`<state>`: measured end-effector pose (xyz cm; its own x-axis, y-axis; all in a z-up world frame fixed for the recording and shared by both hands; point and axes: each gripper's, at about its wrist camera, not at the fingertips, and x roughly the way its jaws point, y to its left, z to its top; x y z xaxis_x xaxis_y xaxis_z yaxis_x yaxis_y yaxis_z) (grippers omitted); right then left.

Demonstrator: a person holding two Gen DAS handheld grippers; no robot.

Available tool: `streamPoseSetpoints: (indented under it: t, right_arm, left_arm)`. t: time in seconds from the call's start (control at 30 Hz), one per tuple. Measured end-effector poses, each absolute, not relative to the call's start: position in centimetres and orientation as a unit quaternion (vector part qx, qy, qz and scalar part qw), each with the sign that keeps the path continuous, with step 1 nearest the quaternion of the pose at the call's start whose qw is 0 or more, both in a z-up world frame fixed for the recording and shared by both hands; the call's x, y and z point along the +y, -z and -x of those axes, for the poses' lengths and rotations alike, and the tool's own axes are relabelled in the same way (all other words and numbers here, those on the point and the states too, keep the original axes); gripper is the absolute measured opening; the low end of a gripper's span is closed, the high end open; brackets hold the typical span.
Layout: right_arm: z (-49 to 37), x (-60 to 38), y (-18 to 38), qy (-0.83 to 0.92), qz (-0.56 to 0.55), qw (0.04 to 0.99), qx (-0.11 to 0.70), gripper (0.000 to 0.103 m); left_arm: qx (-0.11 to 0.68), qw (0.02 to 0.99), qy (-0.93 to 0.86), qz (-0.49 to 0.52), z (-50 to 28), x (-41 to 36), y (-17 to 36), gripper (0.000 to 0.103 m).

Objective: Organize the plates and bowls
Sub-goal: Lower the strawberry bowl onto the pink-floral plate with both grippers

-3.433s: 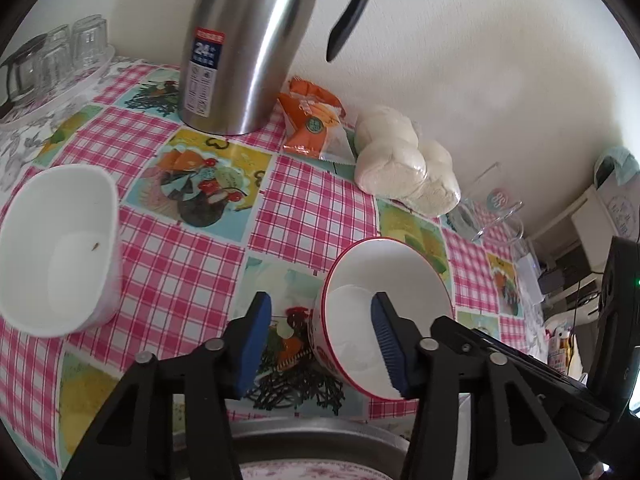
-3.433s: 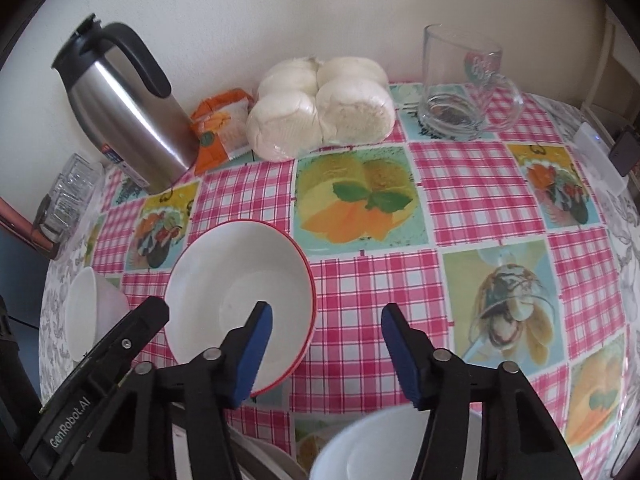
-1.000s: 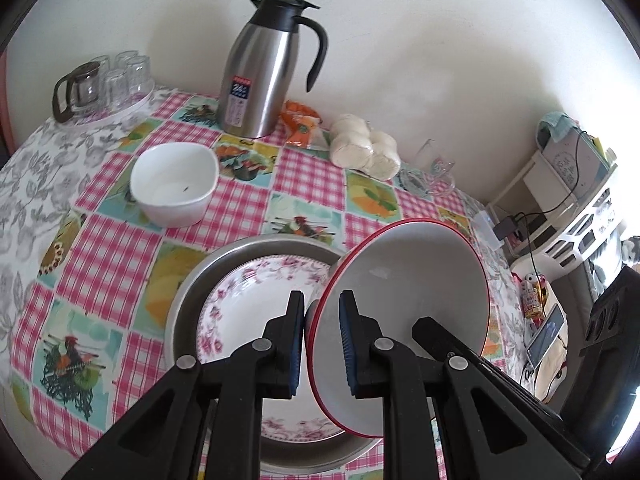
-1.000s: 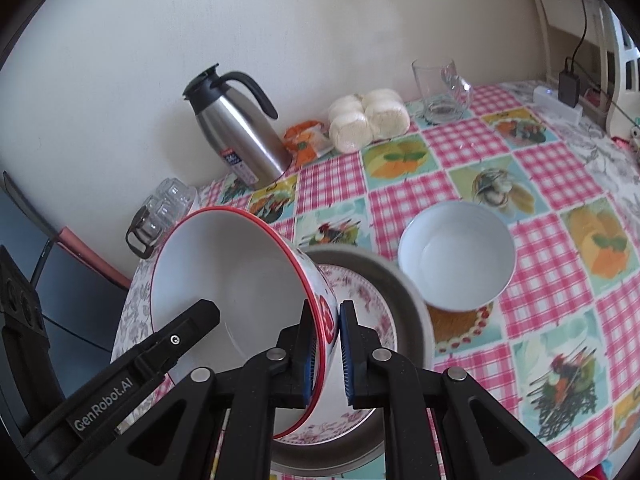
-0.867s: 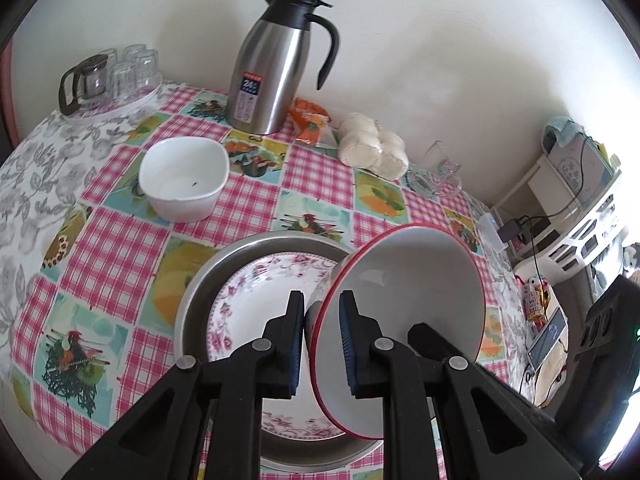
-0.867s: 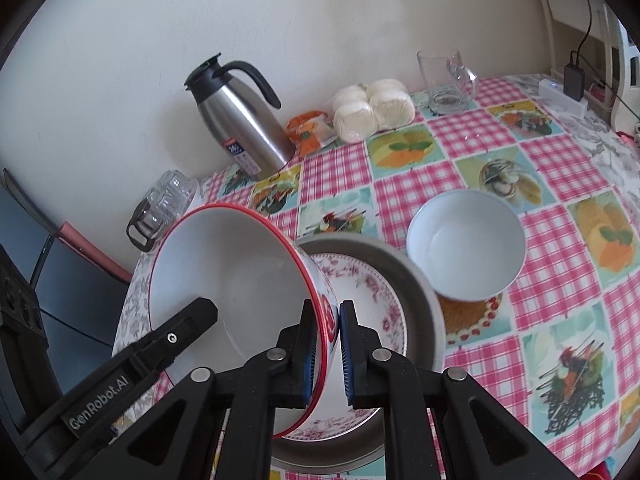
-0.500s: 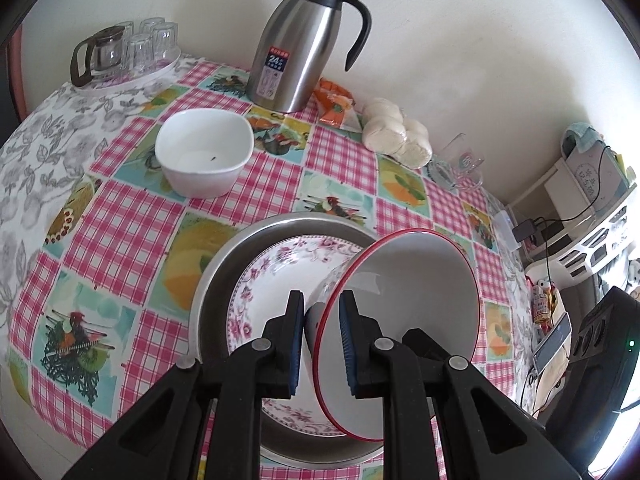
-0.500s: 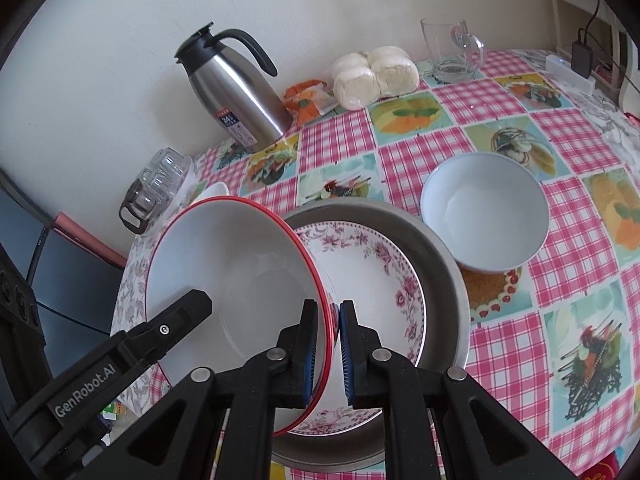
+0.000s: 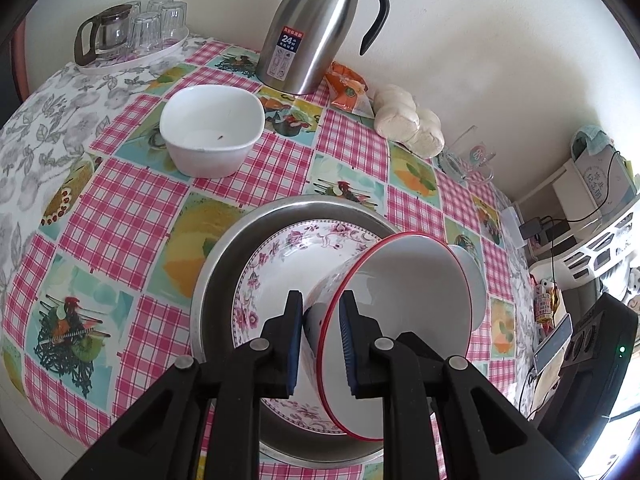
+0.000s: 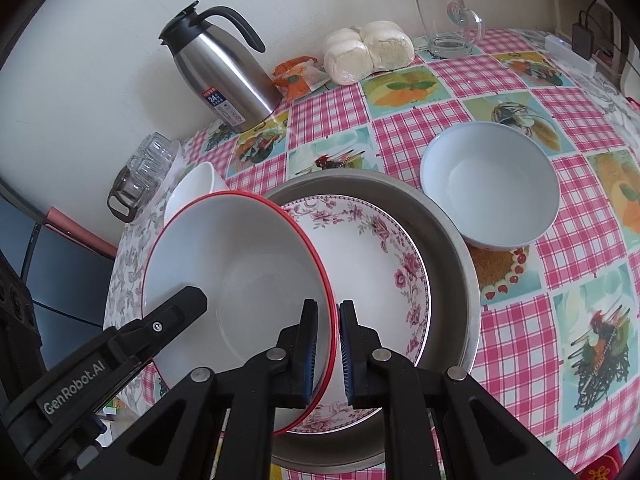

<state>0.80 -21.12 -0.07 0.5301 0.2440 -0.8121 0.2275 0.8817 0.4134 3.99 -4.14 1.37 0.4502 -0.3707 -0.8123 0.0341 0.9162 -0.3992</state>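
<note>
Both grippers, left (image 9: pixel 319 342) and right (image 10: pixel 328 350), clamp the bowl (image 10: pixel 240 280) (tilted), rim-to-rim, just above the plate (image 10: pixel 372 256).

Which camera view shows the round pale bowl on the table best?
The right wrist view: the round pale bowl stands whole beside the metal basin. In the left wrist view only a sliver of it shows behind the red-rimmed bowl.
</note>
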Motion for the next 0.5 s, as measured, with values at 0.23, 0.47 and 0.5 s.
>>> streamPoseSetpoints:
  t: [0.23,0.47,0.5]
  right_arm:
    - [-0.99,-21.17,0.43,-0.005,-0.245,0.835,0.493,0.012]
    - [-1.19,-21.24,0.92,-0.003,-0.249,0.828,0.502,0.013]
    - [-1.16,-21.24,0.99,-0.003,-0.250,0.827,0.503,0.014]
  left_arm:
    - [0.517,0.832,0.120,0.164,-4.04,-4.23,-1.01,0.018]
    - [0.527,0.824,0.118,0.169,-4.23,-4.21,-0.51,0.018]
    - [0.528,0.823,0.118,0.170,-4.26,-4.18,-0.44,0.018]
